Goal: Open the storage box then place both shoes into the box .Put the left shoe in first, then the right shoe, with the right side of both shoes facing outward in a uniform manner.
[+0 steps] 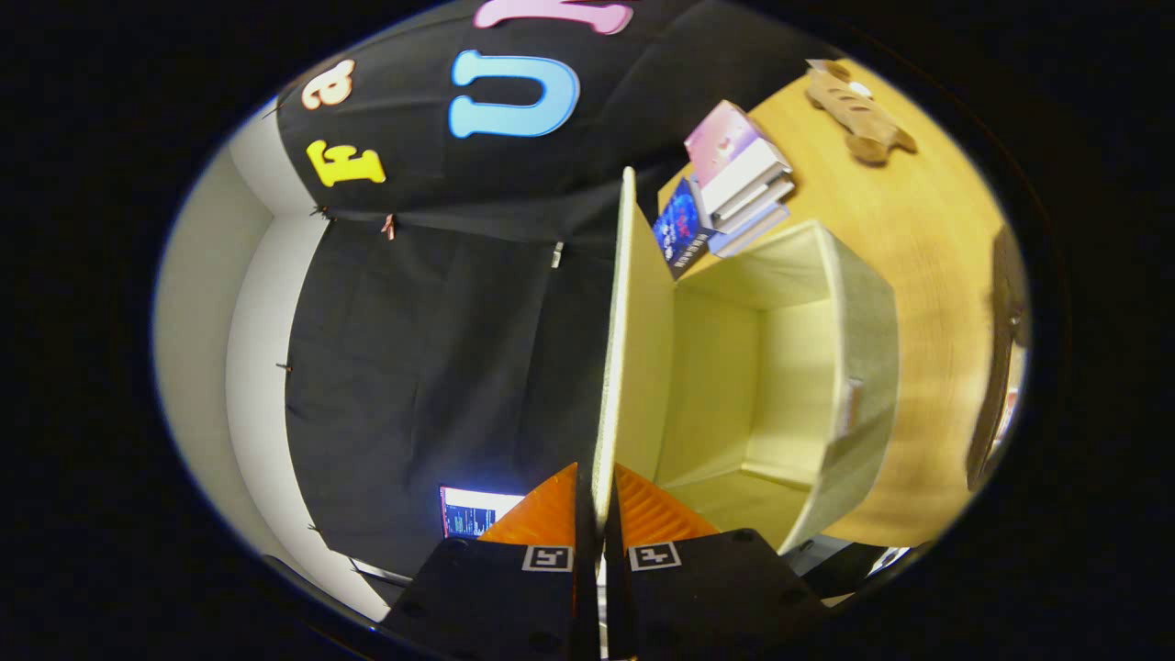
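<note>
- The hand-held gripper (601, 523) is nearly closed, both fingers pinching the thin edge of the lid (633, 349), which runs on straight ahead of the fingers.
- The box (863, 367) sits on the desk (936, 229) with its mouth open; the inside looks empty, so I judge the opening step almost done and no shoe placed yet.
- Risk: the hold is only on a narrow strip of the lid's edge. If the pinch loosens, the lid may slip out and fall back over the mouth.
- Risk: pulling the lid further may drag or tip the light box, since nothing braces it.
- The books (734, 184) stand just beyond the box; a shifting box may knock them.
- The toy (858, 110) lies well apart, beyond the books, so it is unlikely to interfere.
</note>
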Demonstrator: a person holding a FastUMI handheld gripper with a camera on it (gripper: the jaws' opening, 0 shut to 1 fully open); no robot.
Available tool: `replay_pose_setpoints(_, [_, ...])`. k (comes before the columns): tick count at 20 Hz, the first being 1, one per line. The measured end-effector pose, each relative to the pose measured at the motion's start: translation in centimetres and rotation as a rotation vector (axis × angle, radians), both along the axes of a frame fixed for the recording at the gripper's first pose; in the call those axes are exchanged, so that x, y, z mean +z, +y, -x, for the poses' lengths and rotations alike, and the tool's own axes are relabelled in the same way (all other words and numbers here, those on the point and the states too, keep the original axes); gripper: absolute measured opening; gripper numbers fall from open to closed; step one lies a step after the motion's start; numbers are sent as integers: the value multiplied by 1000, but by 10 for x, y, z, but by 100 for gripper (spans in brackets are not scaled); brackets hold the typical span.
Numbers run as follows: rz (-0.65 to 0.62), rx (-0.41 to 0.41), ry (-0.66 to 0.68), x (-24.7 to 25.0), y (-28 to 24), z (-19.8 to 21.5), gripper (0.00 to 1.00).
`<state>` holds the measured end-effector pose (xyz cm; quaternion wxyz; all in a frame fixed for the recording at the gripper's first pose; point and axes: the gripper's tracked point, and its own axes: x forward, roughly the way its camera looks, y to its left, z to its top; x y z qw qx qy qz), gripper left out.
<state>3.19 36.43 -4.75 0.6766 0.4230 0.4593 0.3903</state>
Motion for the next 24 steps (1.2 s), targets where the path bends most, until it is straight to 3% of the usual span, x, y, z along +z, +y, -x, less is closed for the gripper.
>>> replay_pose_setpoints(9, [42, 58, -89, 31, 118, -2, 11])
replay_pose_setpoints(21, [137, 61, -174, -21, 243, -6, 13])
replay_pose_setpoints(22, [155, 66, -180, -28, 248, -7, 14])
replay_pose_setpoints(24, [183, 58, -195, -34, 247, -13, 46])
